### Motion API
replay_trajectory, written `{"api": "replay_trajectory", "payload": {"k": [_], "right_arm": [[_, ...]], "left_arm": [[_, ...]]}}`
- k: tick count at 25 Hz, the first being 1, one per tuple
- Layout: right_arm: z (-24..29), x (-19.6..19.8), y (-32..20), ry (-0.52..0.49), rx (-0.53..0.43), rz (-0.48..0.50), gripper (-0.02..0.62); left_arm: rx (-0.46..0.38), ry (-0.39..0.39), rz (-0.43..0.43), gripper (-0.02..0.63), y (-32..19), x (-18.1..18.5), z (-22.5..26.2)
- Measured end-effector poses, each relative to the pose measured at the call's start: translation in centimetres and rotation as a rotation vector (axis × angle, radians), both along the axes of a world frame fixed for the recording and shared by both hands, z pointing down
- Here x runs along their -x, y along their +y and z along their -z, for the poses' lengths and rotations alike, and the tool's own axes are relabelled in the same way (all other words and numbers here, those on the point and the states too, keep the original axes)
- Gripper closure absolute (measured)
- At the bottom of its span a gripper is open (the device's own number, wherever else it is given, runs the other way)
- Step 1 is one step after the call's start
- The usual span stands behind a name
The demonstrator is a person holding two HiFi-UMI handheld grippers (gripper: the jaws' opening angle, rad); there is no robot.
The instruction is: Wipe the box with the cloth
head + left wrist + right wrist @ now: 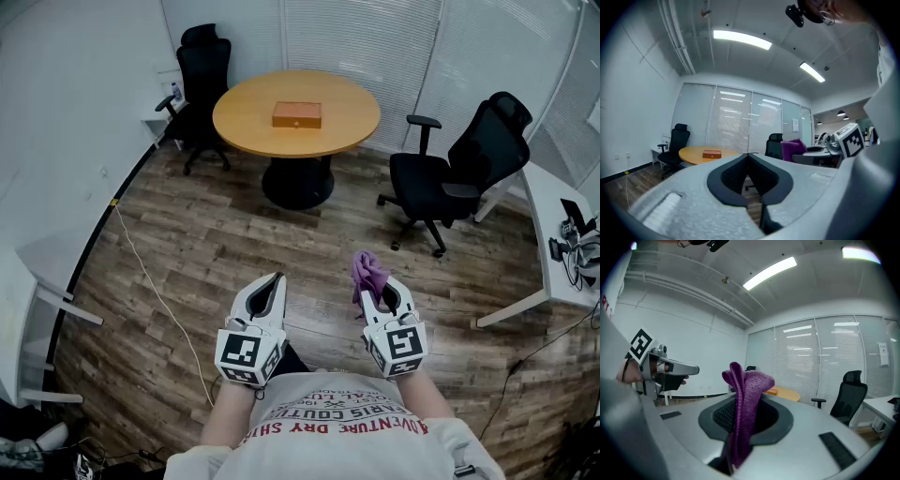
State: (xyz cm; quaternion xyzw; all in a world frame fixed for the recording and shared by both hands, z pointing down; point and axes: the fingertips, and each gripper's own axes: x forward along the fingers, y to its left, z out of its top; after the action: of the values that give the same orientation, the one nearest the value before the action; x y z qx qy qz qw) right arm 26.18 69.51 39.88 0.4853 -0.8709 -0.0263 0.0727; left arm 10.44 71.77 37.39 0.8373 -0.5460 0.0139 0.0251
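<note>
- Closest to the lens, at my chest: my left gripper (277, 279), jaws pressed together with nothing between them, and my right gripper (382, 292), jaws clamped on a purple cloth (367, 270) that stands in a tuft above the tips.
- Only the left gripper view shows those jaw tips meeting. Only the right gripper view shows the cloth's knitted fold running down between the pads, its lower end lost in the dark gap.
- Only the head view gives the whole room. The orange-brown box (296, 114) lies near the middle of the round wooden table (349, 120), across the plank floor and well apart from both grippers.
- The left gripper view catches the box small, beyond the jaws and to their left.
- In the right gripper view the cloth covers most of the table, and I cannot make out the box there.
- Black office chairs (204, 75) stand at either side of the table.
</note>
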Motion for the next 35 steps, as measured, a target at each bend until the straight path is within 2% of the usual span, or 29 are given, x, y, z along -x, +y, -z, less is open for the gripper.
{"api": "replay_trajectory", "payload": {"k": [9, 19, 28, 35], "right_arm": [[-1.6, 0.3, -0.4, -0.003, 0.042, 0.014, 0.525], [-3.3, 0.1, -3.9, -0.060, 0.108, -0.055, 0.522], [-5.0, 2.5, -10.0, -0.068, 0.161, -0.096, 0.522], [-5.8, 7.8, -18.1, -0.087, 0.199, -0.112, 0.520]], "left_arm": [[0.024, -0.015, 0.014, 0.597, -0.3, 0.4, -0.9], [0.066, -0.032, 0.007, 0.597, -3.3, 1.3, -1.9], [0.100, -0.043, -0.014, 0.597, -9.6, 4.1, -2.7], [0.128, -0.016, -0.004, 0.597, -17.4, 10.2, -3.8]]}}
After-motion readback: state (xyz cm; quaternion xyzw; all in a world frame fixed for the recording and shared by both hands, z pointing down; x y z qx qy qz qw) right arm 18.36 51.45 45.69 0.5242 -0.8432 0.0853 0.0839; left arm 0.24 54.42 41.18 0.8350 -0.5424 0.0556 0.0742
